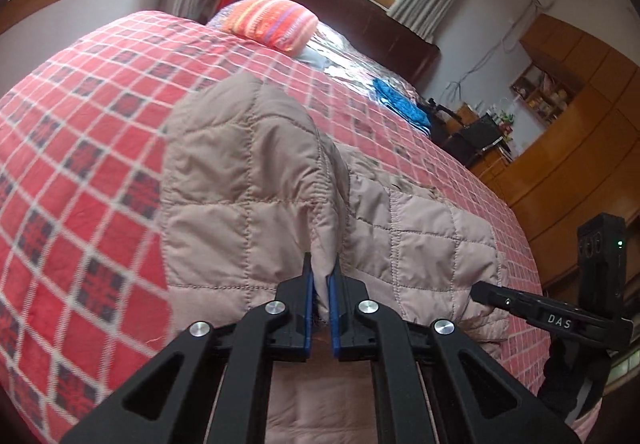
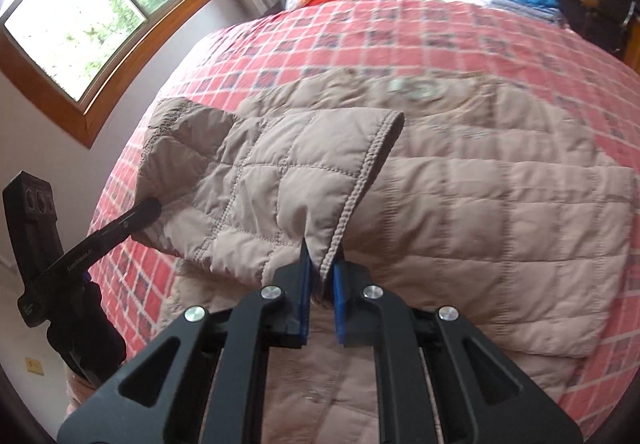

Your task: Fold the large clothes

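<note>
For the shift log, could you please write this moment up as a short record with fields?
surface: bed with red checked cover
garment: beige quilted jacket, spread on the cover
left claw: shut on a lifted part of the jacket
right claw: shut on a stitched jacket edge, raised off the bed
fold state: one part lifted over the body, not yet laid flat
head of bed: striped orange pillow, blue cloth
background: windows, wooden cabinets

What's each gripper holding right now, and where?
Both grip the quilted jacket: left gripper pinches a fabric fold, right gripper its stitched edge.
</note>
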Motion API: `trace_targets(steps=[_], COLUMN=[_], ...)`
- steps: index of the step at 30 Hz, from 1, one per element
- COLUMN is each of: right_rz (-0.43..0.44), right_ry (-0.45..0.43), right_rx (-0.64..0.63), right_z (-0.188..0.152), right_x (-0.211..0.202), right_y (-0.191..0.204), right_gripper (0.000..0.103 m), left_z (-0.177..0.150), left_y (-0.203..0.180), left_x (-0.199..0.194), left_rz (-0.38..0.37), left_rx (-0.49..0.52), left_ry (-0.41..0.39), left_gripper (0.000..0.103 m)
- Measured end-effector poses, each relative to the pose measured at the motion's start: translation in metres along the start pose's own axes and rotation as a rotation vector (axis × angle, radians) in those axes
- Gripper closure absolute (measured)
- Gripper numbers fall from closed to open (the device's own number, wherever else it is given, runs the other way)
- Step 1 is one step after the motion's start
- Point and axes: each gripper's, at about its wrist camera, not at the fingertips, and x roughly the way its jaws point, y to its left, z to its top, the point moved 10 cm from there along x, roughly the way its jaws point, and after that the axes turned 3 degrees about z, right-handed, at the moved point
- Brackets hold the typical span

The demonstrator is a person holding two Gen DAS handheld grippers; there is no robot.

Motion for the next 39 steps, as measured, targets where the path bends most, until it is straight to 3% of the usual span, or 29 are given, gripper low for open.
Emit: trace_targets(steps=[10, 16, 20, 25, 26, 28, 30, 33, 37, 39], right_rz=[-0.095, -0.118, -0.088, -0.029, -0.026, -0.021, -0.037, -0.041, -0.159, -0.132], right_ry=[-0.012, 0.043, 0.018, 0.017, 0.03, 0.04, 0.039, 0.016, -0.024, -0.011], right_rx=[0.129, 0.166, 0.191, 0.249, 0.26, 0.265, 0.255, 0.249, 0.257, 0.289], right_z=[-0.013, -0.03, -0.032, -0.031, -0.032, -0.031, -0.03, -0.028, -0.031, -0.037], right_x=[-0.008, 0.017, 0.016, 0.017, 0.022, 0.031, 0.032, 0.021, -0.01, -0.012], right_y=[-0.101, -0.129, -0.135, -0.136, -0.137, -0.136, -0.134, -0.132, -0.154, -0.162], right_gripper=[0.095, 0.093, 0.062, 0.056, 0.057, 0.071, 0.091, 0.094, 0.095, 0.095], left_z=[-0.028, -0.043, -0.036, -0.018, -0.017, -0.021, -0.025, -0.029, -0.031, -0.033], left_y=[-0.069, -0.069, -0.059, -0.006, 0.005, 0.016, 0.024, 0.024, 0.02, 0.018], left_x=[0.069, 0.075, 0.04, 0.021, 0.024, 0.032, 0.041, 0.049, 0.054, 0.056], left_rz=[-0.013, -0.013, -0.047, 0.104, 0.125, 0.131, 0.144, 0.162, 0.174, 0.168], left_rx=[0.095, 0.101, 0.103, 0.13, 0.123, 0.097, 0.082, 0.095, 0.137, 0.145], left_ry=[0.105, 0.154, 0.112, 0.035, 0.039, 0.064, 0.081, 0.086, 0.084, 0.092], left_gripper=[0.096, 0.077, 0.062, 0.06, 0.06, 0.061, 0.061, 0.061, 0.061, 0.061])
